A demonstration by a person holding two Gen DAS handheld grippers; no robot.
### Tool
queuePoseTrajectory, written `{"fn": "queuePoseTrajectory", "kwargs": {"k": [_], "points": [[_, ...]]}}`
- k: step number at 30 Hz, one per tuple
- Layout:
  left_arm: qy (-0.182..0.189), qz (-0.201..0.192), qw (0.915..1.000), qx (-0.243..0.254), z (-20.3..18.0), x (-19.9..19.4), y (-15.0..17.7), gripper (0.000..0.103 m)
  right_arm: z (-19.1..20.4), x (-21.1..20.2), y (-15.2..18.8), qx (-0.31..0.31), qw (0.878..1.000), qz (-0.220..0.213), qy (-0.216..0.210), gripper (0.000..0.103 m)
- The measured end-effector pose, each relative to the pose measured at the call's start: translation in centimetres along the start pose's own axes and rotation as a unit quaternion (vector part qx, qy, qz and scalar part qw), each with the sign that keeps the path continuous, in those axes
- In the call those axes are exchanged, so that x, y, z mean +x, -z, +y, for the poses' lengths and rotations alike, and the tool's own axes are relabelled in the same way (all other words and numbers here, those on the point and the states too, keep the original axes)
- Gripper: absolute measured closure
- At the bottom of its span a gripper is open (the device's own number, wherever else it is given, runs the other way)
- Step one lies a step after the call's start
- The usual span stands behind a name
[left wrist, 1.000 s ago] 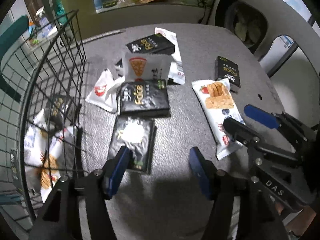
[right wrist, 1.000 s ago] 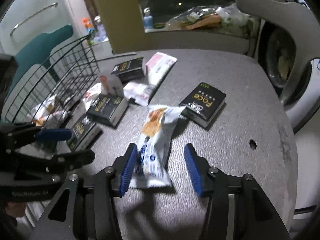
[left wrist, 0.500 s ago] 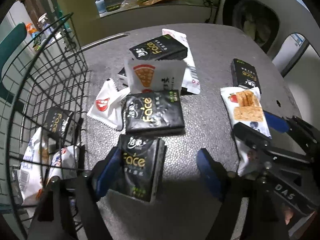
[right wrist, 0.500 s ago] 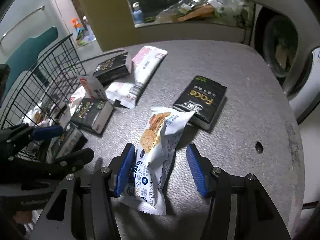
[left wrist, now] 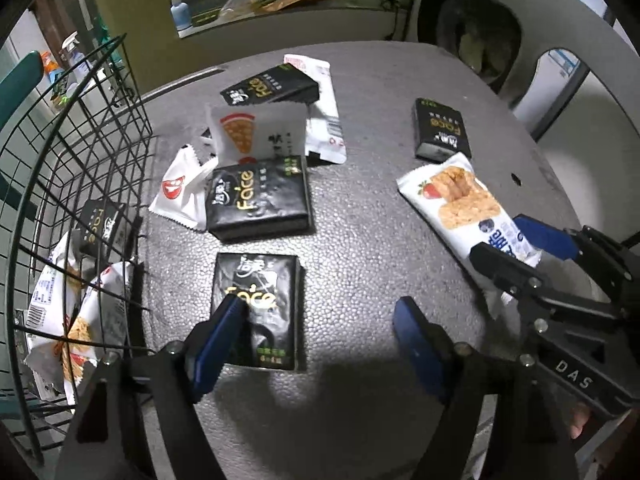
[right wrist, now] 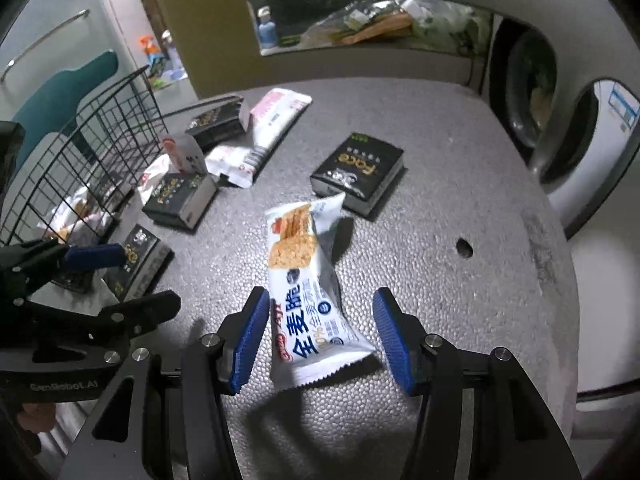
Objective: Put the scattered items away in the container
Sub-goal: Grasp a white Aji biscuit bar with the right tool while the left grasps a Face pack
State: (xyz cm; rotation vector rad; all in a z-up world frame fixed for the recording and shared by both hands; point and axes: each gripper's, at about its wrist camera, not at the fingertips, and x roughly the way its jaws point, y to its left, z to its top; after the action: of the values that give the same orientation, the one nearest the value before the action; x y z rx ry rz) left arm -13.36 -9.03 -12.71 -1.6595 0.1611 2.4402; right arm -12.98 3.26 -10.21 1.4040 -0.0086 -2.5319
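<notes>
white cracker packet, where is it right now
The white cracker packet lies on the table between the open right tool's fingers, just in front of a lone black tissue pack.

Wire basket (left wrist: 80, 184) cut off by the frame at 9 o'clock; packets inside (left wrist: 60, 312) partly screened by its wires. White packet (right wrist: 280, 120) at 11 o'clock blurred, print unreadable. Cracker packet (left wrist: 464, 204) end hidden behind right gripper (left wrist: 516, 248)

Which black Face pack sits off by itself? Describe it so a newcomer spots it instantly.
Start at the grey table, on the side away from the wire basket. Just beyond the cracker wrapper that lies between the right claw's fingers is the lone black Face pack. Unlike the other black packs clustered near the basket, it lies alone.
</notes>
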Motion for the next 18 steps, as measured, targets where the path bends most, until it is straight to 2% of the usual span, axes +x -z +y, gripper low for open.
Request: {"fn": "queuePoseTrajectory", "kwargs": {"k": [3, 9, 12, 15, 16, 18], "points": [[-0.01, 0.003, 0.9998, -0.014, 1.3, 0.2, -0.4, 0.022, 0.3, 0.4, -0.5, -0.004, 1.0, 0.001, -0.009, 0.043], [-0.015, 0.012, 0.9997, -0.016, 2.3, 1.1, -0.5, 0.022, 0.7, 1.8, -0.8, -0.003, 1.0, 0.009, -0.012, 0.043], [0.002, 0.033, 0.9991, -0.027, 2.7, 2.5, -0.1, 0.022, 0.7, 1.8, -0.5, -0.005, 1.0, 0.009, -0.011, 0.043], [-0.002, 0.026, 0.9994, -0.023, 2.2, 2.3, 0.1, 0.025, 0.5, 1.7, -0.4, -0.003, 1.0, 0.009, -0.01, 0.043], [0.0, 0.025, 0.9995, -0.021, 1.9, 2.2, 0.1, 0.031, 0.4, 1.6, -0.4, -0.002, 1.0, 0.008, -0.009, 0.043], [0.005, 0.025, 0.9996, -0.016, 1.3, 2.1, -0.1, 0.051, 0.3, 1.6, -0.3, 0.002, 1.0, 0.008, -0.011, 0.043]]}}
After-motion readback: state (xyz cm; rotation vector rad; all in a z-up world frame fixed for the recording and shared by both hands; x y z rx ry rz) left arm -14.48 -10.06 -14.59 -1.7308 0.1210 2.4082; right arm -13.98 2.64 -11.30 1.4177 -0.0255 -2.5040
